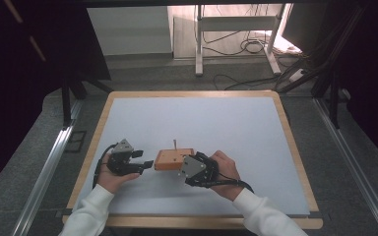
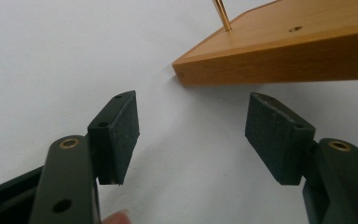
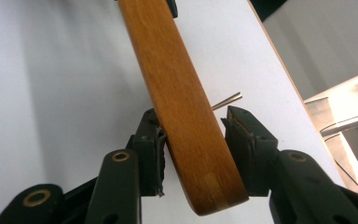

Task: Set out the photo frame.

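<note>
my right gripper (image 3: 191,135) clenches the wooden block (image 1: 173,159) with its brass pin (image 1: 174,144); my left gripper (image 2: 191,135) is released beside it on the table (image 1: 226,123).

I see the surface (image 1: 226,123) bare all around; only the wooden block (image 1: 170,160) and its upright pin (image 1: 174,143) block my left claw (image 1: 146,160).

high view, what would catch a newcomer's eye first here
The orange-brown wooden block with a thin brass pin standing on it draws the eye, near the front middle of the white table. The right gripper has its jaws around the block's right end, one above and one below. The left gripper hangs open just off the block's left end, short of it.
</note>
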### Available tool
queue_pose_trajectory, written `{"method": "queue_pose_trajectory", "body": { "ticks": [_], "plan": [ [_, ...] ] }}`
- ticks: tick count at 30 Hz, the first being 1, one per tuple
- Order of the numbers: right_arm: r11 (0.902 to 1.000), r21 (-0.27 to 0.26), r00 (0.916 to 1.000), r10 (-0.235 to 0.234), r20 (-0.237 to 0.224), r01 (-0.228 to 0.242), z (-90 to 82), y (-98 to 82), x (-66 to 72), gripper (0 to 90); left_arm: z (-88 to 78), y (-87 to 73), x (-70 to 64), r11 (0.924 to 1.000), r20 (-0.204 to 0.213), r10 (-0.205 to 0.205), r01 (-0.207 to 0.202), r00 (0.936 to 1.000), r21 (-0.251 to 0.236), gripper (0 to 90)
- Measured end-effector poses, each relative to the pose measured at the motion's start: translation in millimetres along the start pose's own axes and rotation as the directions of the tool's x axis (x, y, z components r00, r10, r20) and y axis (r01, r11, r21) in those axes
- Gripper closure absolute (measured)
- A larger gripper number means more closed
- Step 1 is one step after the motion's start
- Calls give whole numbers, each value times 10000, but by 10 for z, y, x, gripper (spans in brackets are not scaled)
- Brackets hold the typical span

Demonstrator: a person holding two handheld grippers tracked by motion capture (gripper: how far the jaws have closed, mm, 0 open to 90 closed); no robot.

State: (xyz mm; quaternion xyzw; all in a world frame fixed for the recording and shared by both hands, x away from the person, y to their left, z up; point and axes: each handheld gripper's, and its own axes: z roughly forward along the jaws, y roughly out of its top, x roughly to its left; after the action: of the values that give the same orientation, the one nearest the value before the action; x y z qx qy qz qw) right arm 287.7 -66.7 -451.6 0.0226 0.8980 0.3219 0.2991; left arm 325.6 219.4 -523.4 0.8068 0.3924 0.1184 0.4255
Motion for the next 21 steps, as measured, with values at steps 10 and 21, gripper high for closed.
{"method": "queue_pose_trajectory", "body": {
  "ticks": [10,21],
  "plan": [
    [9995,-244,9990,-188,-402,178,42,75,-126,636,8,-3,4,10000,13,-3,3,10000,35,348],
    [9975,-632,9982,-334,-503,302,113,159,-257,677,9,-6,13,10000,15,-30,30,10000,30,347]
  ]
}}
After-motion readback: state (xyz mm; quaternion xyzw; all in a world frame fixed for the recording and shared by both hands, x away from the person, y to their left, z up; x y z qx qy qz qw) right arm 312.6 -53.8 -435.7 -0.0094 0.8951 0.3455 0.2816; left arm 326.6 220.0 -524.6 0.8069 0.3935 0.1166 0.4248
